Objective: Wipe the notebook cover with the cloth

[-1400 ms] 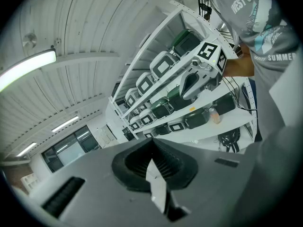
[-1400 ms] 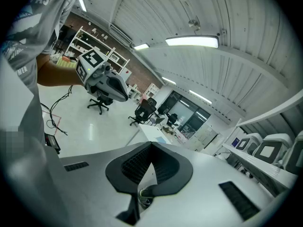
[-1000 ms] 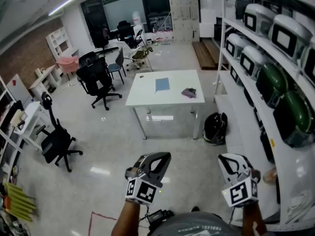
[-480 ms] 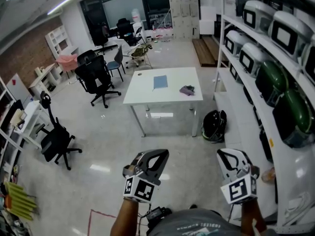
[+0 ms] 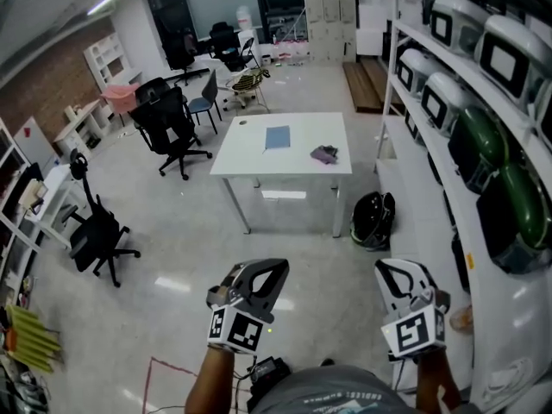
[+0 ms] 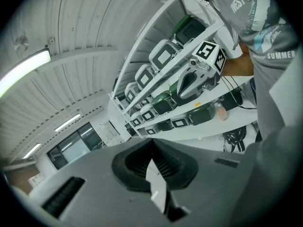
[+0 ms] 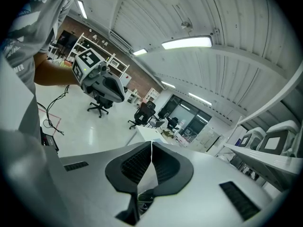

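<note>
A blue notebook (image 5: 278,137) lies flat on a white table (image 5: 250,162) far ahead across the room. A small purple cloth (image 5: 324,153) lies to its right, apart from it. Both grippers are held up close to my body, well short of the table. My left gripper (image 5: 269,267) is shut with nothing in it, its pads (image 6: 142,157) meeting at the tips. My right gripper (image 5: 393,267) is shut and empty too, with its pads (image 7: 163,162) pressed together. Each gripper view shows the other gripper: the right gripper (image 6: 188,83), the left gripper (image 7: 105,85).
White shelves (image 5: 431,158) with rows of appliances run along the right. A black backpack (image 5: 373,220) sits on the floor by the table's right legs. Black office chairs (image 5: 172,123) (image 5: 95,231) stand to the left. Glossy floor lies between me and the table.
The head view has shifted a little, and the table looks slightly nearer. Both grippers have drifted slightly left and stay shut.
</note>
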A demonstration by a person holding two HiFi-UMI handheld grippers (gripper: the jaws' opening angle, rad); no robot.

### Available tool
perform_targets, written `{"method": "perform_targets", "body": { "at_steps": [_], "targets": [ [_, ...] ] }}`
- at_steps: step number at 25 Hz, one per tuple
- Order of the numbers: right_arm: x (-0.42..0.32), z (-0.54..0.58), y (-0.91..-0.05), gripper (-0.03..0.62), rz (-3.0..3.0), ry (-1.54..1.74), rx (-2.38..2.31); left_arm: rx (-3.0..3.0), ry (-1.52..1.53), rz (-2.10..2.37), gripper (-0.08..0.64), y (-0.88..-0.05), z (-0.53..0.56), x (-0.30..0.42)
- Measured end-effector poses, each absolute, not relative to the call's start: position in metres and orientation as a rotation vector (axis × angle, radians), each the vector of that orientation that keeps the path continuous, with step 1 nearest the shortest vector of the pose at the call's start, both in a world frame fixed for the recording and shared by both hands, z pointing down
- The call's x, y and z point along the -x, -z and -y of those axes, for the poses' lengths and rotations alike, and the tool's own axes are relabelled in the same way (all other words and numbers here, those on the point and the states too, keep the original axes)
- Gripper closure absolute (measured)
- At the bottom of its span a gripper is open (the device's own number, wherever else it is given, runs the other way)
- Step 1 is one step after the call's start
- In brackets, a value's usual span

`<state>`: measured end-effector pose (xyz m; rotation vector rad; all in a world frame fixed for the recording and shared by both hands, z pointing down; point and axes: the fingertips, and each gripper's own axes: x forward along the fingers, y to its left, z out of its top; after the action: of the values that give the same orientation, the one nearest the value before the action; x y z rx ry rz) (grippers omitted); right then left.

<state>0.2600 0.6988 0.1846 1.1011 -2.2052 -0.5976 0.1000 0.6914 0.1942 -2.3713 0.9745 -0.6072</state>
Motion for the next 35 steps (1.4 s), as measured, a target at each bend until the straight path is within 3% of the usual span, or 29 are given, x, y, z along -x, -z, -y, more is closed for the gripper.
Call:
{"method": "perform_targets", "body": {
  "at_steps": [18, 35],
  "targets": [
    [-0.259, -0.63, -0.198, 0.56, 2.208, 0.557, -1.109, 2.38, 0.624, -0.974, 0.558, -0.206, -0.622, -0.095],
    [-0.176, -0.482, -0.189, 0.56, 2.143, 0.553, -1.22, 2.429, 0.594, -0.861, 0.558, -0.22, -0.459, -0.015]
  ]
}}
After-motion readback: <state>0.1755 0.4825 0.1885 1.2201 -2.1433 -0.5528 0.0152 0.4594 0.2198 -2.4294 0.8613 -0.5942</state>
